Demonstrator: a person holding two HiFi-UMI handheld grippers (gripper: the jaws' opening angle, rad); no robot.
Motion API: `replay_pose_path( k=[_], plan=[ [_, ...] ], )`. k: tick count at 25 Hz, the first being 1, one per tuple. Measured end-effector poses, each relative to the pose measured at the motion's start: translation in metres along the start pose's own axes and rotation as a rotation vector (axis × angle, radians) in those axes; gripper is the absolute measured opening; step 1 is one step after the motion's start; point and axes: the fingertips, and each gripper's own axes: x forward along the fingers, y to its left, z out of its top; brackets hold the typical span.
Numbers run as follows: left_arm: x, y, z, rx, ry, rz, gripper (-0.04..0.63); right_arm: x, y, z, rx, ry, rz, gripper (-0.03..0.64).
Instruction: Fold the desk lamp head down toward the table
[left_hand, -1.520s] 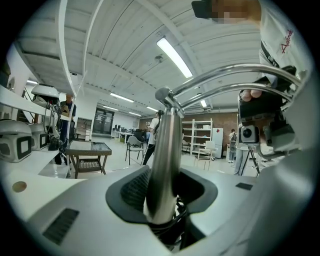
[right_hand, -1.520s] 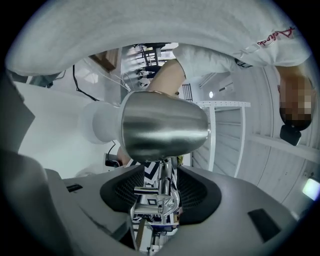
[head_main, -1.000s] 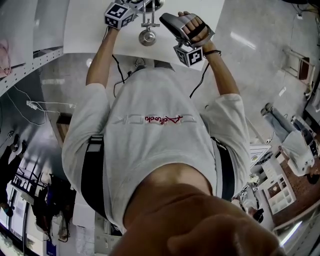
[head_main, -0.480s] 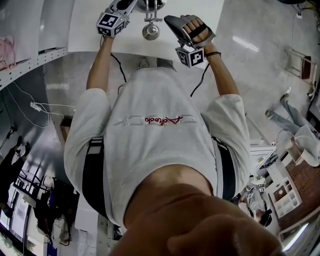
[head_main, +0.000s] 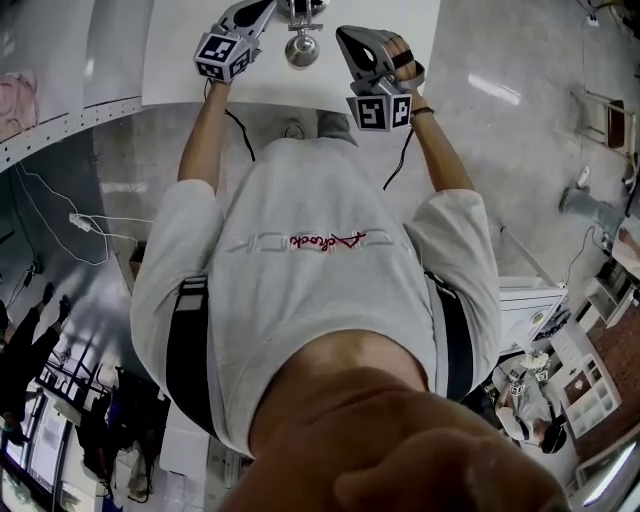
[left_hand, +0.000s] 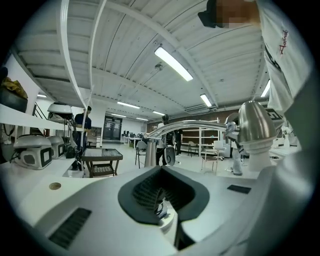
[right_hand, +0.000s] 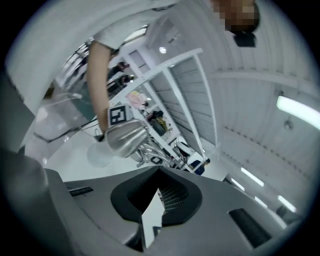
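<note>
Though the lamp head (head_main: 301, 48) is flanked, nothing is held.
Left hand-held gripper (left_hand: 159, 167) at nine o'clock and right hand-held gripper (right_hand: 159, 170) at three are clenched empty; slow downward pressure is advised.

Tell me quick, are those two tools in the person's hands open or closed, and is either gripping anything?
Left tool: closed, holding nothing.
Right tool: closed, holding nothing.

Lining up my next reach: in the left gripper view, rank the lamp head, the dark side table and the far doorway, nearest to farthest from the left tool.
1. lamp head, close by at the right of the left tool.
2. dark side table, across the floor at the left.
3. far doorway, at the back, left of centre.
</note>
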Motion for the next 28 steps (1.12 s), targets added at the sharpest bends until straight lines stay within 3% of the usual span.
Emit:
replay_pose_path(
  k=[5,9,11,28],
  plan=[
    [-0.006,-0.012,0.011,0.014,-0.014,-0.016,0.028,-0.013,-0.041,-0.014,0.607,0.018,-0.130,0.020],
    [-0.017,-0.020,0.018,0.021,-0.029,-0.021,0.028,-0.029,-0.050,-0.032,0.896,-0.002,-0.182,0.020],
    [-0.024,-0.025,0.019,0.016,-0.037,-0.023,0.028,-0.040,-0.049,-0.039,0.987,-0.005,-0.218,0.020],
    [-0.084,-0.082,0.003,-0.017,-0.047,-0.055,0.028,-0.089,-0.004,0.013,0.992,0.008,-0.274,0.020]
  ],
)
